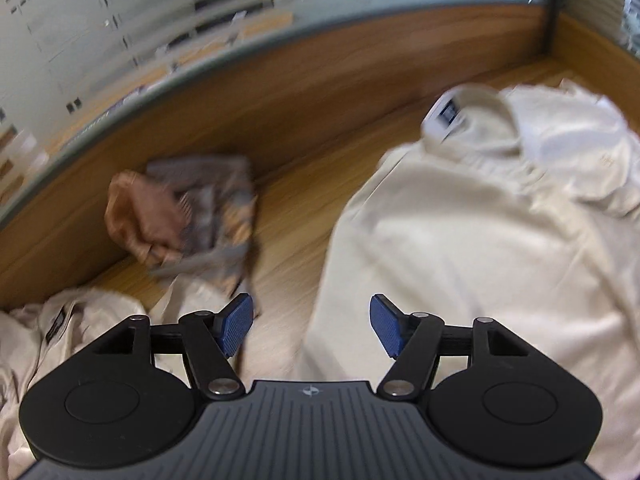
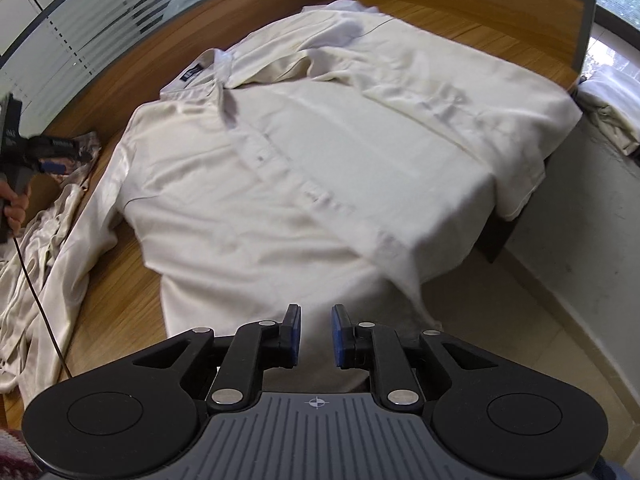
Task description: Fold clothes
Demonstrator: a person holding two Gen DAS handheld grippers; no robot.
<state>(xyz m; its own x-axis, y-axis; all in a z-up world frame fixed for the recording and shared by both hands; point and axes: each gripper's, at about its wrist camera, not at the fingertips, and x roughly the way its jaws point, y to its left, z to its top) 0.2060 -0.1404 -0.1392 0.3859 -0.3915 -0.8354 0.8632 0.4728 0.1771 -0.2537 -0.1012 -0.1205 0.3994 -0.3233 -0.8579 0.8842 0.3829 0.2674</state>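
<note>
Here, at this moment:
Right gripper (image 2: 316,336): narrowly parted, holding nothing, poised at 6 o'clock of the shirt hem.
Left gripper (image 1: 312,326): spread wide, holding nothing, over the table (image 1: 288,200).
Cream shirt (image 2: 304,168): spread face-up, collar at 11 o'clock, one side draped off the edge at 3 o'clock.
Handling: probably light, limp, prone to sliding; best pinched at hem corners or shoulder seams.
Other clothes: crumpled patterned garment (image 1: 200,216) at 10 o'clock.

Cream shirt (image 2: 320,152) (plain) on orange-brown wooden table (image 2: 120,292).
</note>
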